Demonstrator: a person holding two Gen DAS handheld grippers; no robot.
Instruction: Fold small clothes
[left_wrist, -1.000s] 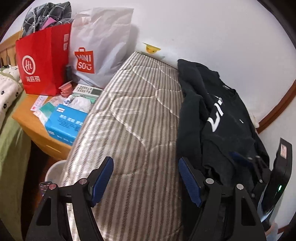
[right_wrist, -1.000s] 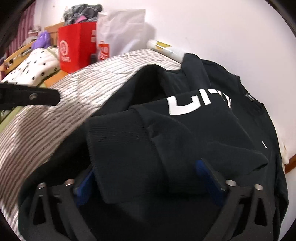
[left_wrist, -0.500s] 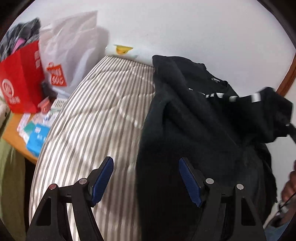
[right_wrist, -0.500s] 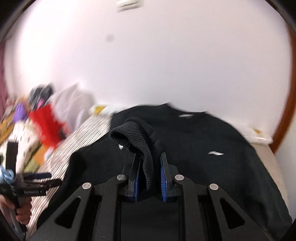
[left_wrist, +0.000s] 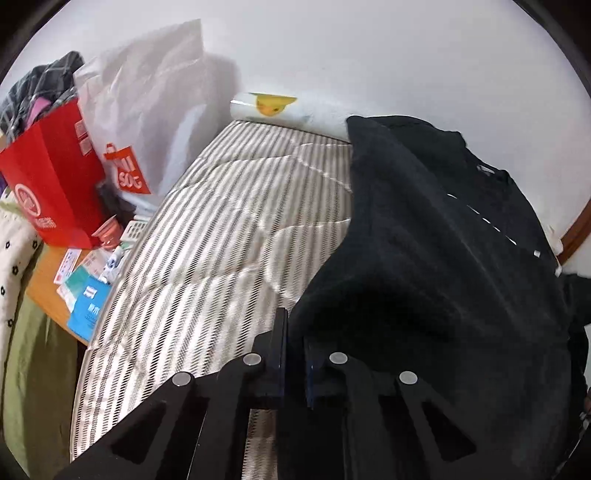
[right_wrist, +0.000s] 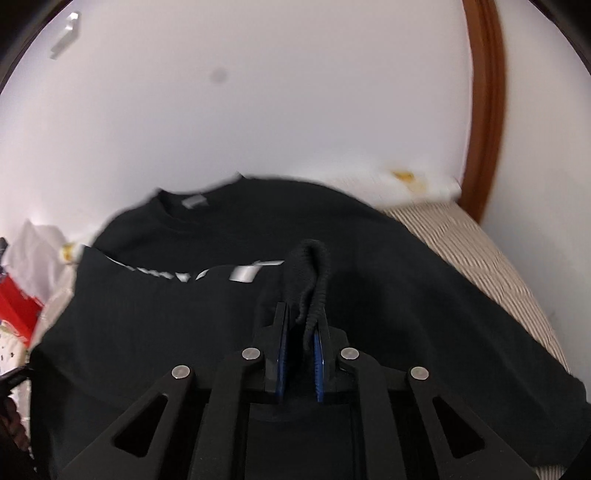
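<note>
A black sweatshirt (left_wrist: 424, 240) with white lettering lies on the right side of a striped mattress (left_wrist: 221, 240). My left gripper (left_wrist: 293, 343) is shut on the sweatshirt's near left edge, where the black cloth bunches between the pads. In the right wrist view the sweatshirt (right_wrist: 184, 325) spreads out below, its collar toward the wall. My right gripper (right_wrist: 300, 332) has its jaws closing on the ribbed cuff (right_wrist: 308, 269), which sticks up between the blue pads and is lifted off the body of the garment.
A red paper bag (left_wrist: 48, 177) and a white shopping bag (left_wrist: 147, 122) stand on a bedside table (left_wrist: 44, 280) left of the mattress, beside a blue tissue pack (left_wrist: 88, 310). A white roll with a yellow print (left_wrist: 273, 107) lies against the wall. A brown wooden frame (right_wrist: 484, 110) rises at right.
My left gripper slid right to the sweatshirt's edge and shut on it. My right gripper shut on the cuff, rose and swung right with it.
</note>
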